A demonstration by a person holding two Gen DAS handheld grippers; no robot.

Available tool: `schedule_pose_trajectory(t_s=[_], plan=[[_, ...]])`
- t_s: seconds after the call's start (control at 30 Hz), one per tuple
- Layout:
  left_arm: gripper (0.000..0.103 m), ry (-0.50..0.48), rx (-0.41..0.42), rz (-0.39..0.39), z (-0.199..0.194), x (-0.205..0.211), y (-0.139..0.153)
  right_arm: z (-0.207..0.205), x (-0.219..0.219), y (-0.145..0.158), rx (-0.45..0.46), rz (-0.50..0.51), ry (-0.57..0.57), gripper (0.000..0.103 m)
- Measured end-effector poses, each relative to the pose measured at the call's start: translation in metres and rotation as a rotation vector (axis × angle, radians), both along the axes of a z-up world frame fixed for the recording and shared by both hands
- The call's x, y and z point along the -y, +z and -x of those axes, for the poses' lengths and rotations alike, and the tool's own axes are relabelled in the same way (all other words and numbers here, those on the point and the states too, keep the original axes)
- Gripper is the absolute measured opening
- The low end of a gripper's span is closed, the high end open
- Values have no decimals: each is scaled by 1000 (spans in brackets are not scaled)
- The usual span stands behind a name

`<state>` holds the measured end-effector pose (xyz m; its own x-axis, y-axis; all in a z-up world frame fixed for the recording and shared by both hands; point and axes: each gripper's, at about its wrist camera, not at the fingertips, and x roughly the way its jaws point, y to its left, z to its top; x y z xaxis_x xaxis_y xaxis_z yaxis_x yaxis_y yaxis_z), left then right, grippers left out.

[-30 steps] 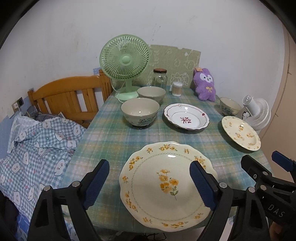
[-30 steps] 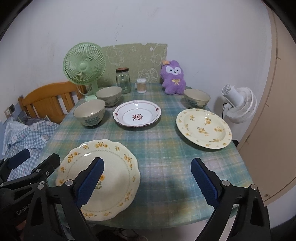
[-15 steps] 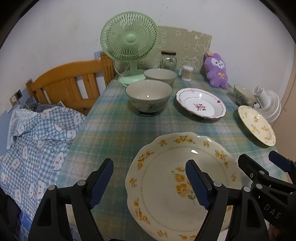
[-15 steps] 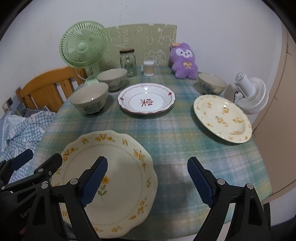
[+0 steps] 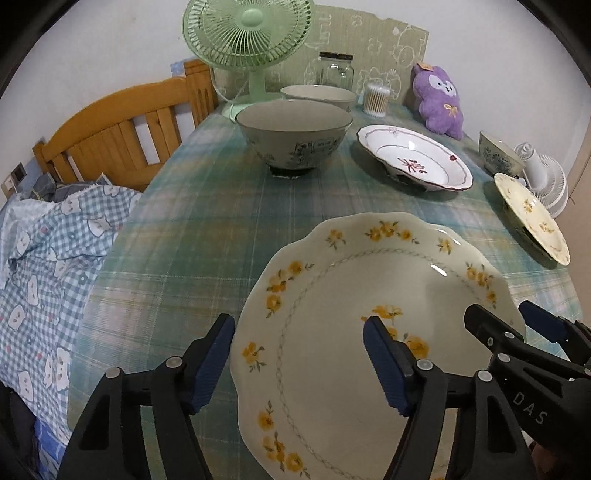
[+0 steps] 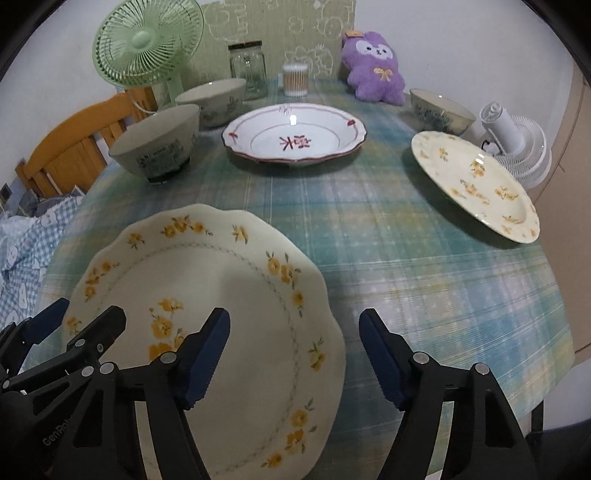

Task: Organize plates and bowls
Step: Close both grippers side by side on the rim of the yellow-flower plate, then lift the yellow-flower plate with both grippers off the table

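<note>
Two hand-held grippers, both spread wide and gripping nothing: left hand-held gripper (image 5: 297, 356) straddling the near-left rim of the large scalloped cream plate with yellow flowers (image 5: 354, 295), right hand-held gripper (image 6: 293, 350) straddling its right rim. Plate lying flat at the near edge of the green plaid-clothed table (image 6: 388, 240). Farther back: two grey-green ceramic bowls (image 6: 157, 142), white red-trimmed deep plate (image 6: 295, 134), smaller yellow-flowered plate (image 6: 474, 182), third bowl (image 6: 441, 109).

home | bedding (image 5: 55, 258) | plush toy (image 5: 439, 99) | desk fan (image 5: 247, 33)
</note>
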<state>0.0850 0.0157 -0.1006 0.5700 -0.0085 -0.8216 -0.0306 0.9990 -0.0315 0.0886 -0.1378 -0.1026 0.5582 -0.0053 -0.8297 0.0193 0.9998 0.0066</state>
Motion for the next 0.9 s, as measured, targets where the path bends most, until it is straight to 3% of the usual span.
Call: schedule_pose_trajectory(t_s=[0.3,0.63,0.9], plan=[[56,-3,-58,26,-12,-10,-13,-11,-5,-13,-56,10,-20,61],[54,-28,-96,59,-26,-15,-14,-23,-2,-13,-102,-1,-59,57],[52,-104,-91,54,-40,-5,-1,-32,8,-3,-126,23,-131,54]])
